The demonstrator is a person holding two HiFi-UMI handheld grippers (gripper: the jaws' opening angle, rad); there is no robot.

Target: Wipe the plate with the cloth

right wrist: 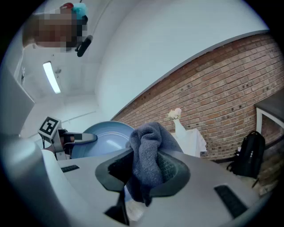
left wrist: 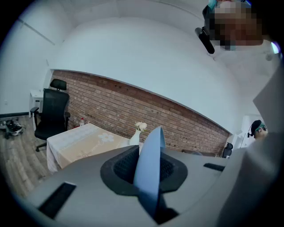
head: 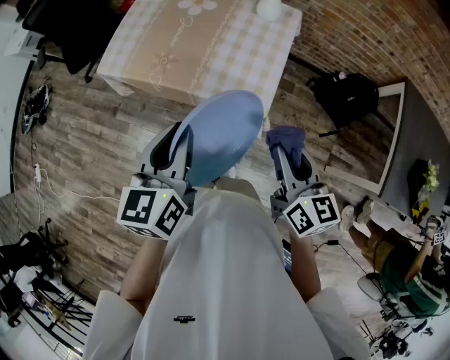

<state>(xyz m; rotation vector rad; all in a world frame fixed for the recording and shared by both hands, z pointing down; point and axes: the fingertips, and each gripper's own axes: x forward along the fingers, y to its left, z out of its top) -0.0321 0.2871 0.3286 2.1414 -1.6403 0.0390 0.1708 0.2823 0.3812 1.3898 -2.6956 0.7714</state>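
Observation:
A light blue plate is held up in the air above the wooden floor, its rim clamped in my left gripper. In the left gripper view the plate stands edge-on between the shut jaws. My right gripper is shut on a bunched blue-grey cloth, a short gap to the right of the plate. In the right gripper view the cloth sticks up from the jaws, with the plate's face to the left of it.
A table with a checked beige cloth and a white vase stands ahead. A black backpack lies by the brick wall. An office chair is left of the table. A seated person is at the right.

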